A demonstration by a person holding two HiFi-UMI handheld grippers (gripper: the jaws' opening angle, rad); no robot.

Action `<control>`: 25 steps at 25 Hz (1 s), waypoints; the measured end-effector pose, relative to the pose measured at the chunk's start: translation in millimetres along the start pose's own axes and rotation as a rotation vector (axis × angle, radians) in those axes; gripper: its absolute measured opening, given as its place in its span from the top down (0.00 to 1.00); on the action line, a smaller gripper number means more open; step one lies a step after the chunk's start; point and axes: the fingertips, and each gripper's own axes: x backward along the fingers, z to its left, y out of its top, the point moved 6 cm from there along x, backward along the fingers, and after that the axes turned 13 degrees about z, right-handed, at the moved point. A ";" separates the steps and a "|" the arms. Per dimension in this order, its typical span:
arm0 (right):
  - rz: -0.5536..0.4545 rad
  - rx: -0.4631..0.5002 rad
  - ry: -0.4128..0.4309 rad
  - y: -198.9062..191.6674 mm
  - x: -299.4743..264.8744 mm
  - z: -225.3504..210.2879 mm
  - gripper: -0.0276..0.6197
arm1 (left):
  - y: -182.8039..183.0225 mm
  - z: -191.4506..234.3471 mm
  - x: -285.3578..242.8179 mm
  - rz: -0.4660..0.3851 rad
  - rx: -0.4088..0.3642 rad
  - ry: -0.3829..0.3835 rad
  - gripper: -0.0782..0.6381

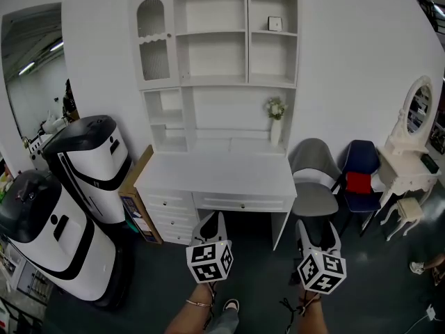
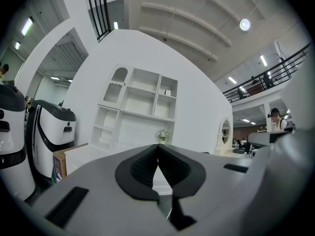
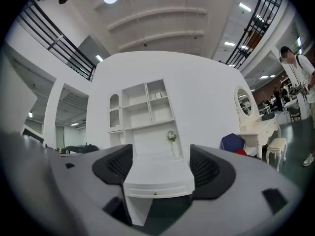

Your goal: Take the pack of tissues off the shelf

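The pack of tissues [image 1: 274,24] is a small square pack standing in the top right compartment of the white shelf unit [image 1: 212,82] above the desk [image 1: 174,175]. It also shows small in the left gripper view [image 2: 167,92] and the right gripper view [image 3: 158,95]. Both grippers are held low in front of the desk, far from the shelf and pointing level at it. My left gripper [image 1: 213,221] has its dark jaws closed together with nothing between them [image 2: 157,149]. My right gripper [image 1: 316,229] stands wide open and empty [image 3: 157,165].
A vase of flowers [image 1: 276,115] stands on the desk's back right. A grey chair [image 1: 314,179] and a blue chair [image 1: 359,169] are right of the desk, then a white dressing table [image 1: 410,169] and stool [image 1: 407,211]. Two large white-and-black machines [image 1: 90,158] and a cardboard box [image 1: 135,197] stand left.
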 end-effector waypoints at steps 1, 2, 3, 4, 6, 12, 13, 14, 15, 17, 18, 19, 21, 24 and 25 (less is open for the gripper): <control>0.004 0.002 -0.001 1.6 -7.7 -1.9 0.41 | 1.6 0.5 -9.0 0.002 0.001 -0.003 0.87; 0.008 0.003 0.001 3.3 -16.2 -3.6 0.41 | 3.6 1.2 -18.3 0.004 0.001 -0.006 0.87; 0.011 0.002 0.003 5.4 -25.4 -4.9 0.41 | 6.0 2.0 -28.0 0.005 0.001 -0.009 0.87; 0.012 0.000 0.005 7.9 -35.1 -5.9 0.42 | 9.0 3.0 -38.0 0.005 0.000 -0.013 0.87; 0.009 0.000 0.005 15.1 -55.1 -6.7 0.42 | 17.4 5.8 -58.5 0.001 -0.002 -0.022 0.87; -0.019 0.020 -0.012 45.4 -110.9 -4.9 0.42 | 51.3 20.1 -117.8 -0.026 -0.006 -0.046 0.87; -0.025 0.022 -0.016 51.2 -119.3 -4.8 0.42 | 57.6 22.4 -126.5 -0.032 -0.007 -0.051 0.87; -0.031 0.024 -0.020 57.3 -128.1 -4.9 0.42 | 63.7 24.5 -135.1 -0.039 -0.009 -0.057 0.87; -0.039 0.026 -0.024 63.6 -137.2 -5.0 0.42 | 69.6 26.7 -144.0 -0.046 -0.011 -0.063 0.87; -0.057 0.026 -0.029 75.3 -156.0 -4.6 0.42 | 80.6 32.2 -161.7 -0.058 -0.016 -0.073 0.87; -0.065 0.022 -0.029 79.7 -165.5 -3.8 0.42 | 85.5 36.1 -170.4 -0.062 -0.018 -0.075 0.87; -0.071 0.017 -0.028 83.1 -175.1 -2.7 0.42 | 90.2 40.9 -178.8 -0.065 -0.019 -0.077 0.87; -0.076 0.011 -0.025 87.3 -193.3 -0.7 0.42 | 98.9 51.5 -195.1 -0.071 -0.015 -0.076 0.87; -0.070 0.010 -0.039 90.1 -214.7 -2.7 0.41 | 109.3 61.7 -217.7 -0.079 -0.008 -0.076 0.87; -0.069 0.008 -0.044 90.9 -220.6 -4.2 0.41 | 112.2 63.1 -224.6 -0.081 -0.008 -0.078 0.87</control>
